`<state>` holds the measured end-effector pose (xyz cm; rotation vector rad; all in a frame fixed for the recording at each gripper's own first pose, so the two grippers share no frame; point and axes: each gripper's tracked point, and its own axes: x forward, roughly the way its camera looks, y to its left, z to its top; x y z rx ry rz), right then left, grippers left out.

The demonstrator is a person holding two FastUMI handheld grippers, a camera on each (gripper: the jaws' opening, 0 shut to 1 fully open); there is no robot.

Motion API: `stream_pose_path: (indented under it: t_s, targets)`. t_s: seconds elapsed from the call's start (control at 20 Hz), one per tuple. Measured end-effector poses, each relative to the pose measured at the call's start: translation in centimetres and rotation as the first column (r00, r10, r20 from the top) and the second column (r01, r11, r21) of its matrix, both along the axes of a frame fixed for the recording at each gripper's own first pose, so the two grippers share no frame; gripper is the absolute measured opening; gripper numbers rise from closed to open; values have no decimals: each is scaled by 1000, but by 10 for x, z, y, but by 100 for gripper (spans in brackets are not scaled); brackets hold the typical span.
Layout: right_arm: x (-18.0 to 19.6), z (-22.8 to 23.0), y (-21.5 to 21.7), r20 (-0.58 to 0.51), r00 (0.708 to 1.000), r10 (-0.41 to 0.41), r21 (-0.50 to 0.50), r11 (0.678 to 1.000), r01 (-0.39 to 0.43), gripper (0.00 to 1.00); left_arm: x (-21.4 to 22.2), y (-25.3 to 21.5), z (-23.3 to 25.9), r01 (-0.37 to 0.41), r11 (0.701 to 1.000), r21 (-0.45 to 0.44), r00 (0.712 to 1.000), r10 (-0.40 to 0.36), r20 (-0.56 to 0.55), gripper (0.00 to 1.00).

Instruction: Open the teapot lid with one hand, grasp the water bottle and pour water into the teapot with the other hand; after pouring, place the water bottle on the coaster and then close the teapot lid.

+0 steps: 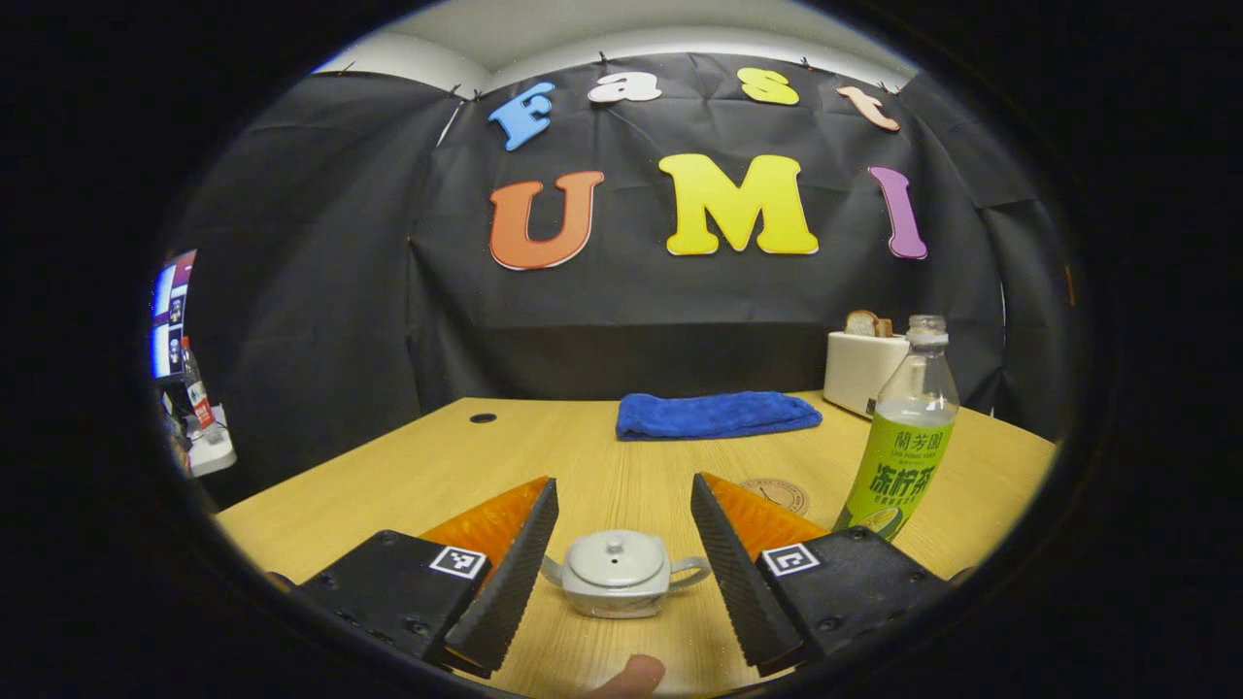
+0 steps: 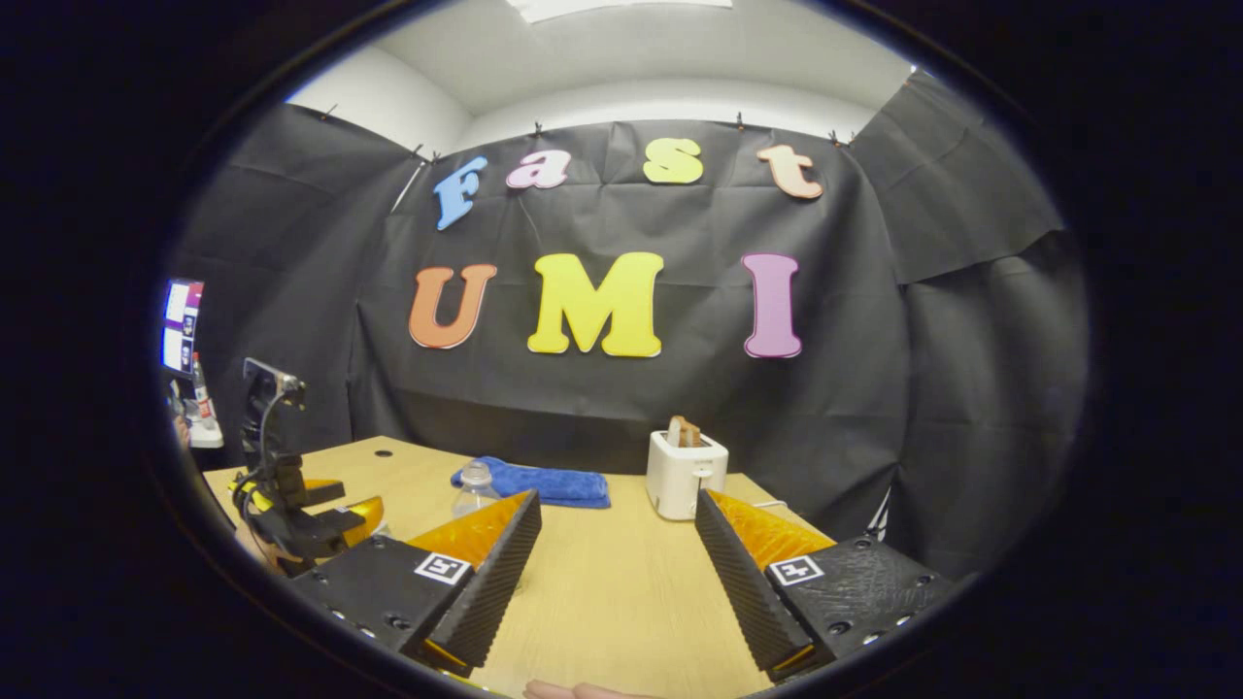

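While the left gripper (image 1: 621,524) hangs wide open and holds nothing, the teapot (image 1: 621,575) sits low on the wooden table (image 1: 437,466) between its fingers, touching neither. Lid (image 1: 615,556) on. Handle points right, spout left, so long axis runs across the left gripper view. Water bottle (image 1: 905,437) upright, uncapped, right of pot, w/ coaster (image 1: 782,493) nearby. Right gripper (image 2: 617,553) also wide open, empty, over bare tabletop.

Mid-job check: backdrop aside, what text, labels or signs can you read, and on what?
On the water bottle: a label with printed characters, too warped to quote reliably.
On the coaster: a round emblem, too faint to read.
On the left gripper and right gripper: square coded markers, no words.
On the screen: too small to read.
On the teapot: nothing.
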<state>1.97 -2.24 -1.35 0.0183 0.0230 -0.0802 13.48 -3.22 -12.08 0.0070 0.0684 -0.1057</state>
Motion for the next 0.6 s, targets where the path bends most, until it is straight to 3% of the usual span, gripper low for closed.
stream_pose_path:
  t_s: [0.2, 0.25, 0.6]
  targets:
    - [4, -7, 0, -16, 1000, -1, 4, 1000, 1, 96, 11, 3, -20, -3, 1000, 13, 998, 4, -62, 65]
    - [5, -9, 1, -22, 1000, -1, 3, 1000, 2, 96, 10, 4, -18, -1, 1000, 25, 999, 2, -45, 54]
    - [11, -19, 10, -46, 999, 9, -14, 1000, -10, 95, 10, 11, -17, 4, 997, 74, 999, 0, -44, 20]
